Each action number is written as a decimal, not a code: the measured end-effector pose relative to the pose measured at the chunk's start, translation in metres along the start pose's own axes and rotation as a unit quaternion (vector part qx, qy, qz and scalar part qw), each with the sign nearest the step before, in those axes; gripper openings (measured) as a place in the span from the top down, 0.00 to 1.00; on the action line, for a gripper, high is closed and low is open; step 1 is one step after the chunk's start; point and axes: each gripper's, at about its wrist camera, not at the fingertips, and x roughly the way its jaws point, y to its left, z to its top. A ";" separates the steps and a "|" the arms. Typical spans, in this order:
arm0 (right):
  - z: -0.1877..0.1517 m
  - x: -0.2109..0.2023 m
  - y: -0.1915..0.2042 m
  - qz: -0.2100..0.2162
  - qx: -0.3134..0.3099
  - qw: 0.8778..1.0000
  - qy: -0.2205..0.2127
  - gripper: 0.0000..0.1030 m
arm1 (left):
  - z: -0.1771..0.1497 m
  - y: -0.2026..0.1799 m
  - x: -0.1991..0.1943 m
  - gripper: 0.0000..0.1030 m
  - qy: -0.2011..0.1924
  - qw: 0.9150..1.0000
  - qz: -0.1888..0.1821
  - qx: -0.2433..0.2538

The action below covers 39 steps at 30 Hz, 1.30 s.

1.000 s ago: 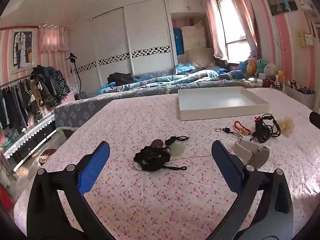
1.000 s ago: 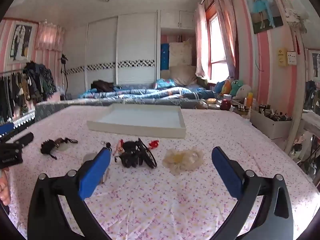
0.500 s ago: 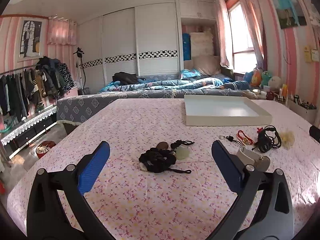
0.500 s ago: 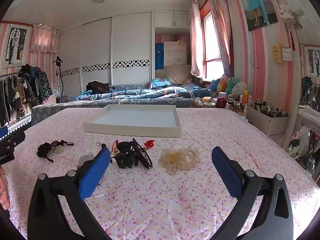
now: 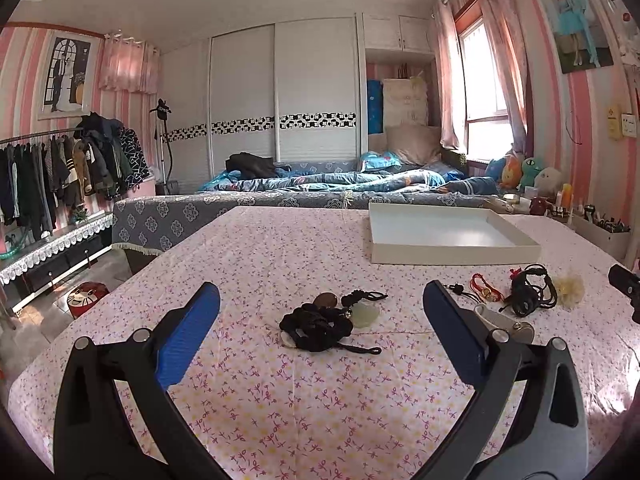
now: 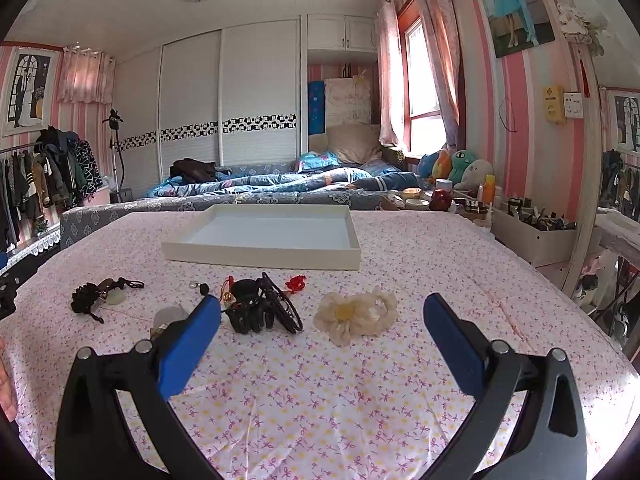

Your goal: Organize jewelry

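A white shallow tray (image 5: 452, 254) (image 6: 260, 257) lies at the far side of the floral tablecloth. A black cord necklace with a pale pendant (image 5: 316, 326) (image 6: 90, 300) lies just ahead of my open, empty left gripper (image 5: 320, 312). A black hair claw with black bands (image 6: 260, 310) (image 5: 528, 296), a cream fabric flower (image 6: 354, 316) (image 5: 568, 288), red cord pieces (image 6: 296, 282) (image 5: 484, 286) and a white bangle (image 5: 504, 324) (image 6: 170, 318) lie near it. My right gripper (image 6: 320, 320) is open and empty, above the cloth in front of the flower.
The table's left edge drops to the floor near a clothes rack (image 5: 60, 176). A bed (image 5: 340, 188) lies behind the table. A white box of small items (image 6: 532, 232) stands at the right by the wall.
Both grippers have levelled and drawn slightly closer to the items. No object has moved.
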 end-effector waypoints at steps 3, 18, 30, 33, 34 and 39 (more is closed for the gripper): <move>0.000 0.000 -0.001 -0.001 0.002 1.000 0.001 0.02 | 0.000 -0.001 0.001 0.03 0.006 1.000 0.000 0.000; 0.000 -0.006 -0.004 -0.018 0.011 1.000 -0.013 0.02 | 0.001 -0.003 -0.004 0.03 -0.008 1.000 0.005 0.022; 0.001 -0.004 -0.004 -0.015 0.009 1.000 -0.008 0.02 | 0.001 -0.001 -0.002 0.03 -0.002 1.000 0.001 0.013; 0.001 -0.005 -0.003 -0.015 0.010 1.000 -0.012 0.02 | 0.001 -0.002 -0.003 0.03 -0.005 1.000 0.002 0.015; 0.001 -0.005 -0.004 -0.015 0.011 1.000 -0.014 0.02 | 0.002 -0.002 -0.004 0.03 -0.007 1.000 0.002 0.015; 0.001 -0.003 -0.004 -0.005 0.007 1.000 -0.008 0.02 | 0.001 -0.002 -0.004 0.03 -0.011 1.000 0.012 0.008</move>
